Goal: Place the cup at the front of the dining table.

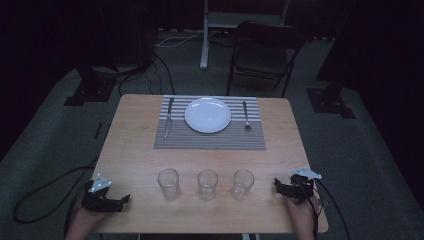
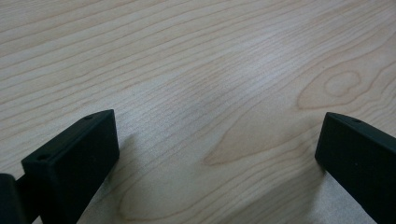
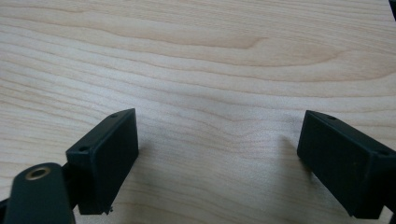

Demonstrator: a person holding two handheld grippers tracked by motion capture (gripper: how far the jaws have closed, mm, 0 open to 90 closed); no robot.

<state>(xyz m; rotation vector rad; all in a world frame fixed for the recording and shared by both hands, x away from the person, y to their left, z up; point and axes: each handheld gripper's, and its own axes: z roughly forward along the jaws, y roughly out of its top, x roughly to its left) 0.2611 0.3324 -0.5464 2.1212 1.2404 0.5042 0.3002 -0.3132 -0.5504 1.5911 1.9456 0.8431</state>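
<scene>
Three clear drinking glasses stand in a row near the front of the wooden table [image 1: 135, 150]: left glass [image 1: 168, 183], middle glass [image 1: 207, 184], right glass [image 1: 243, 184]. My left gripper [image 1: 125, 200] rests at the front left corner, jaws pointing right toward the glasses. My right gripper [image 1: 276, 186] rests at the front right, just beside the right glass. In the left gripper view my left gripper [image 2: 217, 140] stands open over bare wood. In the right gripper view my right gripper [image 3: 217, 140] is open too, nothing between its jaws.
A striped placemat [image 1: 210, 139] lies at the far side with a white plate [image 1: 208, 114], a knife [image 1: 169, 118] on its left and a fork [image 1: 246, 116] on its right. A dark chair [image 1: 265, 52] stands beyond the table. Cables trail on the floor.
</scene>
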